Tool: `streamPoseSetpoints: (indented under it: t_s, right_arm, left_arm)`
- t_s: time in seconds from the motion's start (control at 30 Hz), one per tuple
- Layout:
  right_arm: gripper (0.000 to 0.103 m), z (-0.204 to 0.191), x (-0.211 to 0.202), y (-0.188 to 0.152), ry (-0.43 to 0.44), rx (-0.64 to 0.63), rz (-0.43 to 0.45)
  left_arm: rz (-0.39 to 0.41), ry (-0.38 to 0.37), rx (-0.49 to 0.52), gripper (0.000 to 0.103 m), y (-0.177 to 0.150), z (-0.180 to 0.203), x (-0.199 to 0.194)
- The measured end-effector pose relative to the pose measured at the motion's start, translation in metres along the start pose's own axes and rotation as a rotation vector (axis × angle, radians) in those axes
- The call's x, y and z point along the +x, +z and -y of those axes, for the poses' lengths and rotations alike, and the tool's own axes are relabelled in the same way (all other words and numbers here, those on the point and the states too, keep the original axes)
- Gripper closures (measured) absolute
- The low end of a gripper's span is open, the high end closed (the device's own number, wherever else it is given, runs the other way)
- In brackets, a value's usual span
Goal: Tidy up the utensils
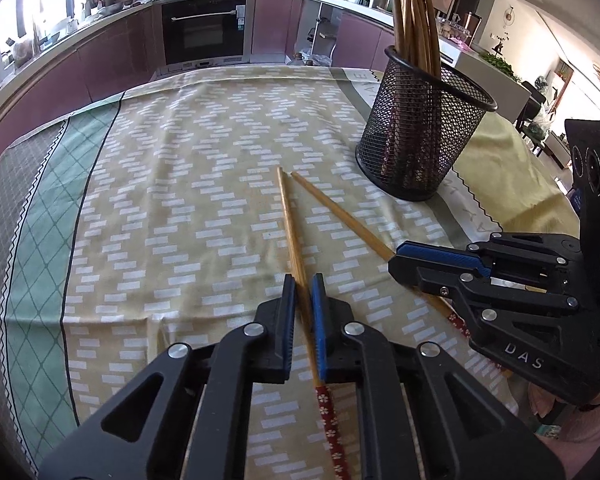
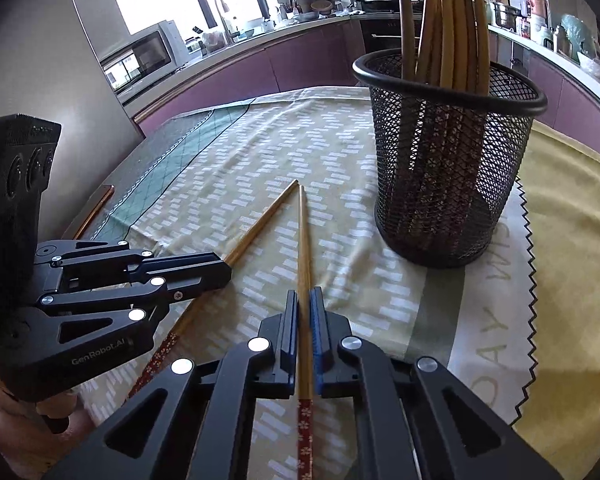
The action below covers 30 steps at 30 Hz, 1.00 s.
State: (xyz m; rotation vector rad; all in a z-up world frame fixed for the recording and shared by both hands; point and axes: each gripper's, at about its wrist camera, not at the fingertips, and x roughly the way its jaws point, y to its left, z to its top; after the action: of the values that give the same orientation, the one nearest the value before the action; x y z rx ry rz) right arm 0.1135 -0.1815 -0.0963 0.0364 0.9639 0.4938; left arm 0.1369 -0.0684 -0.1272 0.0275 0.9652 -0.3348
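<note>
left gripper (image 1: 302, 284) clamps left chopstick (image 1: 290, 224) | right gripper (image 2: 304, 300) clamps right chopstick (image 2: 304, 240)

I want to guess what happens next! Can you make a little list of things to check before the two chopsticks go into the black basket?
1. Left gripper shut on the left chopstick: ok.
2. Right gripper shut on the right chopstick: ok.
3. The two chopsticks apart, not crossed, at their tips: ok.
4. Mesh basket standing upright on the tablecloth: ok.
5. Room left in the basket among the chopsticks already standing in it: cannot tell, though there seem to be gaps.
6. Chopsticks lifted clear of the cloth: cannot tell.
</note>
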Motion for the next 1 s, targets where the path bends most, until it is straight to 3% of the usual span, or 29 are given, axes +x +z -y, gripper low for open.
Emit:
streamPoseSetpoints:
  t_s: [1.0]
  right_arm:
    - [0.097,-0.002,-0.037,0.002,0.096,0.015,0.093]
  left_arm:
    - [0.08,-0.056,-0.009,0.095,0.0,0.0,-0.04]
